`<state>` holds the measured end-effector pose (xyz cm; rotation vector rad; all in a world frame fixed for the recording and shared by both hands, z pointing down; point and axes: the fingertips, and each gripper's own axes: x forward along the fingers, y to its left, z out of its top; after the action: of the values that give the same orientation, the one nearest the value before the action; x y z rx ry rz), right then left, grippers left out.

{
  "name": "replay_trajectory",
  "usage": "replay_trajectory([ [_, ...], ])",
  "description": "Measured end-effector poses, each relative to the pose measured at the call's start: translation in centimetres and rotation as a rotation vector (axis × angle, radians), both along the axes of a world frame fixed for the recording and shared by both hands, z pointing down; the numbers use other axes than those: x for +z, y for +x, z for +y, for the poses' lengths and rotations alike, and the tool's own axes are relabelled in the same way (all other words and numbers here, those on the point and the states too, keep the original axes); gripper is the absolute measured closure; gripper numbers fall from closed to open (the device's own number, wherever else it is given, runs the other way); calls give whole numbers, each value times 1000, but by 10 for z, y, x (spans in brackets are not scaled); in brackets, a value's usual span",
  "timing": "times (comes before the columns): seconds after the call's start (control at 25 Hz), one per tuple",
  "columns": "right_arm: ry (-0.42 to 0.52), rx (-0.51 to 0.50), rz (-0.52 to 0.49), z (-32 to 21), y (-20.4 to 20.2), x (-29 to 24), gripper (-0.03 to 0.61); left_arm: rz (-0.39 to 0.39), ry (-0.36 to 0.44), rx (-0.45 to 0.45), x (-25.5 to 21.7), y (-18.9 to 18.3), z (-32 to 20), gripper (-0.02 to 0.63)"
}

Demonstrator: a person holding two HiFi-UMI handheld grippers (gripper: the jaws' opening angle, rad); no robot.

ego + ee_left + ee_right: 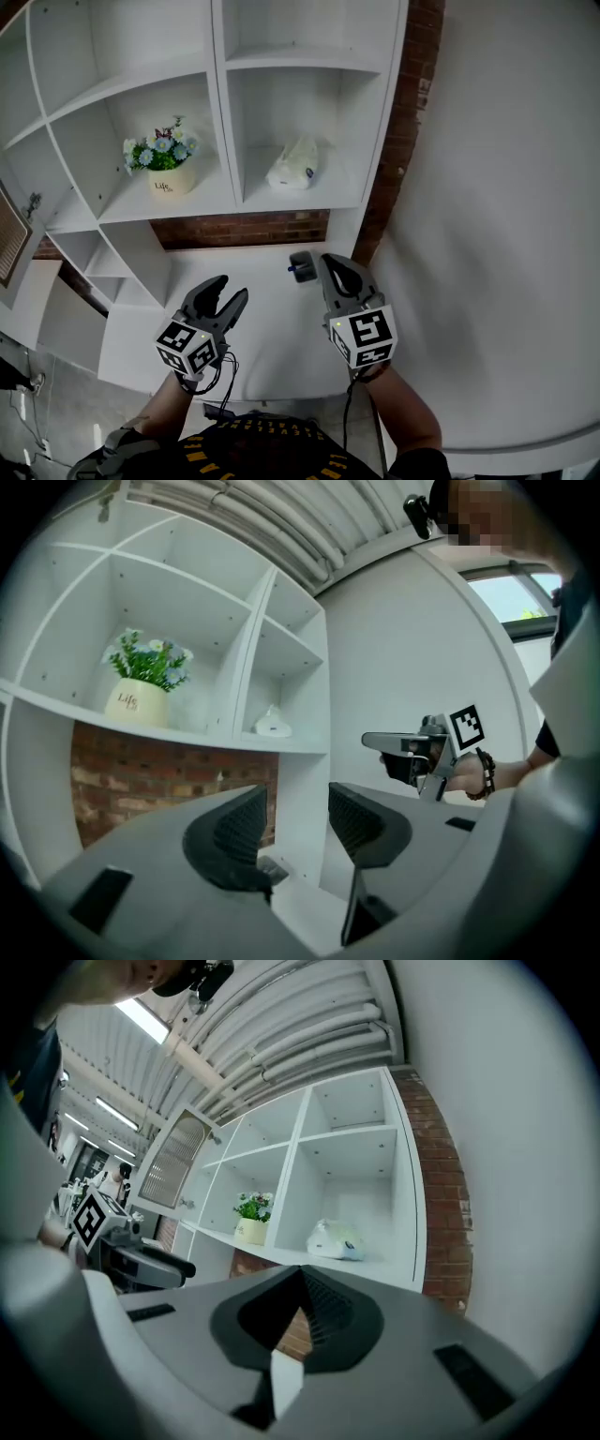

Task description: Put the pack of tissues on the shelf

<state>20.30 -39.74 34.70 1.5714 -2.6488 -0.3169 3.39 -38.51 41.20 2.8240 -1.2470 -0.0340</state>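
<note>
Head view: pack of tissues (292, 167) sits in a shelf (309, 202) cubby, right of the flower pot (172, 176). Left gripper view: left gripper (292, 822) jaws spread, nothing between. Right gripper view: right gripper (302, 1277) jaws pinched together, empty.

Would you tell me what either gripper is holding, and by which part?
Nothing; the left gripper and the right gripper are both empty.

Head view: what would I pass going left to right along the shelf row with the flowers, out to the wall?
potted flowers → white divider → pack of tissues → brick column → plain white wall
</note>
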Motion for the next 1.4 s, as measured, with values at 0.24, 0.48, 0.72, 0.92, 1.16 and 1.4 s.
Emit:
replay_trajectory([
  [0.24, -128, 29, -16, 26, -13, 76, 588, -74, -90, -18, 57, -11, 18, 403],
  [0.48, -279, -33, -9, 50, -23, 135, 588, -44, -162, 86, 72, 17, 41, 403],
  [0.72, -254, -67, 8, 61, -8, 110, 588, 59, -222, 178, 64, 43, 60, 403],
  [0.92, -291, -163, 17, 83, -37, 124, 588, 29, -235, 188, 75, 49, 62, 403],
  [1.16, -329, -210, -145, 91, -46, 130, 588, 89, -299, 207, 77, 52, 63, 403],
  [1.4, -363, -278, -316, 93, -54, 131, 588, 98, -330, 219, 83, 54, 64, 403],
])
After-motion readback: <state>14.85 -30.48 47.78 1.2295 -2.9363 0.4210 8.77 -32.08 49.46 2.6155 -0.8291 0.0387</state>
